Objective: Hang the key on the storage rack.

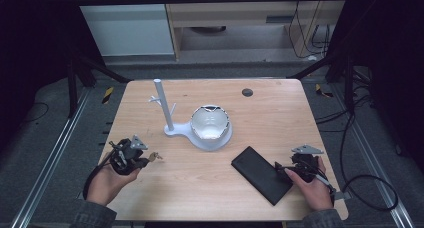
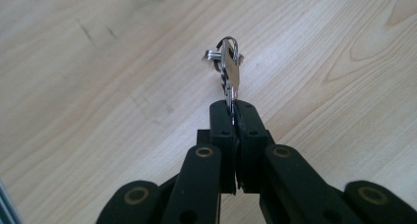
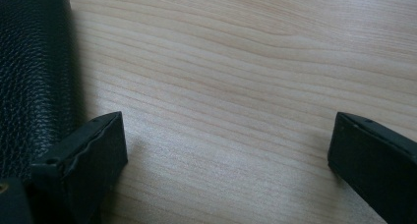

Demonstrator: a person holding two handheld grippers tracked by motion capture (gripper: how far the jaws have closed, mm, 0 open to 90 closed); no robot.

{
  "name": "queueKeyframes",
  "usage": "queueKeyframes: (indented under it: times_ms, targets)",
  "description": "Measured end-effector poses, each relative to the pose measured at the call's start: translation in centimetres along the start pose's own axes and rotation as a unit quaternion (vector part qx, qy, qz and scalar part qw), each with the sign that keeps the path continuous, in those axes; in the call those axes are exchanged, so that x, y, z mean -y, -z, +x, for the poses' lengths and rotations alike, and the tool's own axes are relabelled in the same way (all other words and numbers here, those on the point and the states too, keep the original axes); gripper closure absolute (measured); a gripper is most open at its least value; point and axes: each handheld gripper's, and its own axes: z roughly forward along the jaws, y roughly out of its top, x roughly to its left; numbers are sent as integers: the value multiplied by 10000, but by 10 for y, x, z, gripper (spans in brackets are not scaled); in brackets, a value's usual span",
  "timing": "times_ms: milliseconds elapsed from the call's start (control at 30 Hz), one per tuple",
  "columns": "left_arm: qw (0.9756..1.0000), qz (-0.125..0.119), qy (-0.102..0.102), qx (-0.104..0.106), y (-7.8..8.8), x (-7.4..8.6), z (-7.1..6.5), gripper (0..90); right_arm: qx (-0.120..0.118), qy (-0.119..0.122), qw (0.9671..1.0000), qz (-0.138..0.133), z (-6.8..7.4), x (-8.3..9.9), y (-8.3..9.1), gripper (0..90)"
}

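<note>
Pale wood grain covers the surface [image 1: 270, 113], where a white stand [image 1: 170, 123] with a bowl [image 1: 210, 123] sits near the middle. By the left edge, the left tongs [image 2: 233, 108] are clenched on a key [image 2: 230, 71] with its ring held just above the wood. Near the front right corner, the right tongs [image 3: 223, 140] are released, one jaw just beside a black leather wallet [image 1: 261, 174].

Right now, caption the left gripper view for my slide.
Left hand-held gripper shut on a silver metal key with split ring, held above the light wooden table.
</note>
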Motion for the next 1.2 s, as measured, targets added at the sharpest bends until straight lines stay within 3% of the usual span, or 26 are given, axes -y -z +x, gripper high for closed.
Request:
queueKeyframes:
  times_ms: [233, 367, 500, 667, 833, 1200]
  targets:
    - [9998, -130, -90, -127, 39, -24, 11, 884, -1, 0, 10000, 0, 0, 0, 0, 16]
    - [9997, -87, -129, -200, 49, -36, 15, 884, -14, 4, 10000, -4, 0, 0, 0, 18]
    - [9995, -219, -50, -201, 63, -48, 24, 884, -16, 5, 10000, -1, 0, 0, 0, 17]
    - [9991, -108, -136, -389, 77, -63, 30, 884, -11, 13, 10000, 1, 0, 0, 0, 17]
    - [9984, -79, -206, -521, 89, -77, 35, 884, -19, 8, 10000, -5, 0, -1, -1, 16]
    - [9972, -139, -106, -730, 101, -100, 50, 884, -15, 17, 10000, -3, 0, -1, -1, 16]
